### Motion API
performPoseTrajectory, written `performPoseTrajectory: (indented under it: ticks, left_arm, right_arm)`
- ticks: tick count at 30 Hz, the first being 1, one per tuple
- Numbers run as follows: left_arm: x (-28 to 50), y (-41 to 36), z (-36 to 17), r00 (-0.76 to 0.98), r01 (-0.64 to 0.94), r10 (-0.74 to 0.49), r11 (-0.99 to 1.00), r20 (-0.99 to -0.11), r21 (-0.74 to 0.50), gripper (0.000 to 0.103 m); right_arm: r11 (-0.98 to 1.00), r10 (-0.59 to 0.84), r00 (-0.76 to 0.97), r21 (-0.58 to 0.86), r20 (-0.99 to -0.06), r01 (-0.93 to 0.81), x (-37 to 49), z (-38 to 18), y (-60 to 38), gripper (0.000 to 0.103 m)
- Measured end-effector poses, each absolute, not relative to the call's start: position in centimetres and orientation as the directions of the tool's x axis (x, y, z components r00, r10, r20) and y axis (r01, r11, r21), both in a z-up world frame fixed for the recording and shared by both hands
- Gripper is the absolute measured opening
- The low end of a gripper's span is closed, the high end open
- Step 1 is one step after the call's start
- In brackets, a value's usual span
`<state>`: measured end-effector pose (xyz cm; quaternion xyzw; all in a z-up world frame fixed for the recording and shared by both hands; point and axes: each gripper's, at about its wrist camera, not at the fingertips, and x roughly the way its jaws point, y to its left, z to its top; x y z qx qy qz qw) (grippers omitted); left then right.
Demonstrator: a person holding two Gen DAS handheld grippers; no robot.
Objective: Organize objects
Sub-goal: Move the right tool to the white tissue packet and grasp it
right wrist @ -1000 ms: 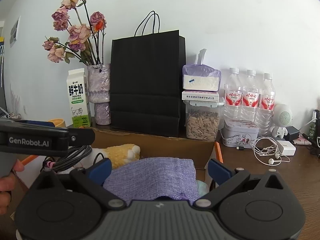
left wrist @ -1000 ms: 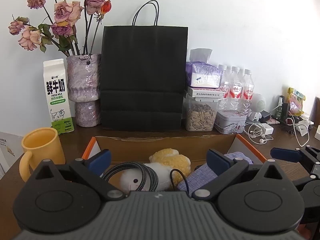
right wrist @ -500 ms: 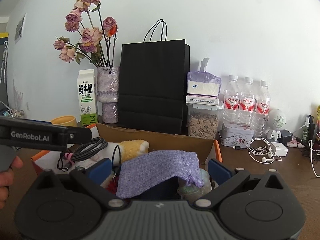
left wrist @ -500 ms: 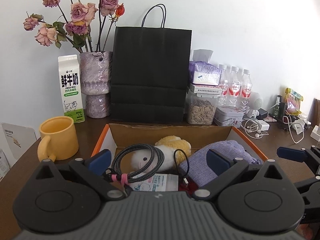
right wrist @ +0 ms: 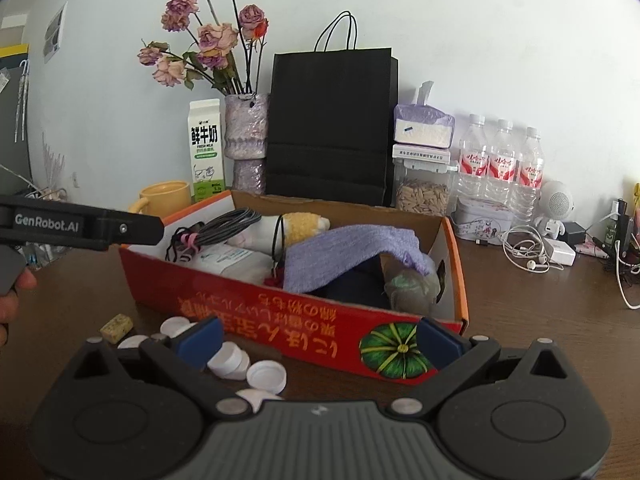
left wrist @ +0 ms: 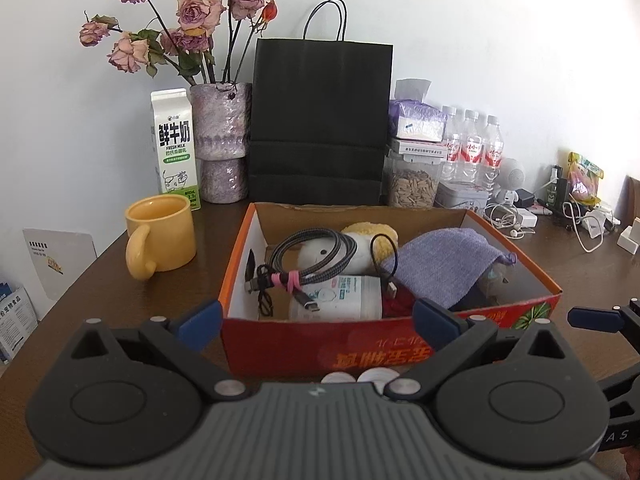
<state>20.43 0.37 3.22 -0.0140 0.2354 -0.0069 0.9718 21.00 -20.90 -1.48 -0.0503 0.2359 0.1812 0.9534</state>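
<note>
A red and orange cardboard box stands on the brown table in front of both grippers. Inside lie a coiled grey cable tied with a pink band, a white and yellow plush toy, a white bottle and a purple pouch. My left gripper is open and empty just before the box's front wall. My right gripper is also open and empty, near the box at its pumpkin-printed corner. Several white bottle caps and a cork lie on the table between the right gripper and the box.
A yellow mug stands left of the box. Along the wall behind are a milk carton, a vase of dried roses, a black paper bag, a seed jar, water bottles and tangled earphones and chargers.
Both grippers have drawn back from above the box towards the table's near side. The whole box and the caps in front of it have come into view. Both stay open.
</note>
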Motion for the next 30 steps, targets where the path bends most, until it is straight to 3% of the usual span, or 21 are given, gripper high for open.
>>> performPoseTrajectory:
  ticks: [17,30]
  left_arm:
    - [14.5,3.4,-0.9,0.815,-0.005,-0.022,0.999,-0.579,-0.044,0.103]
    - [14.6,3.8,-1.7,0.797,-0.003,-0.033,0.998,-0.603,-0.059,0.103]
  right_arm:
    - [0.929,0.312,0.740,0.029,-0.596,-0.369,16.8,-4.9,-21.1,0.103]
    - [0.936,0.309,0.704,0.073,-0.640,-0.345,18.3,-5.9,-21.2,0.102]
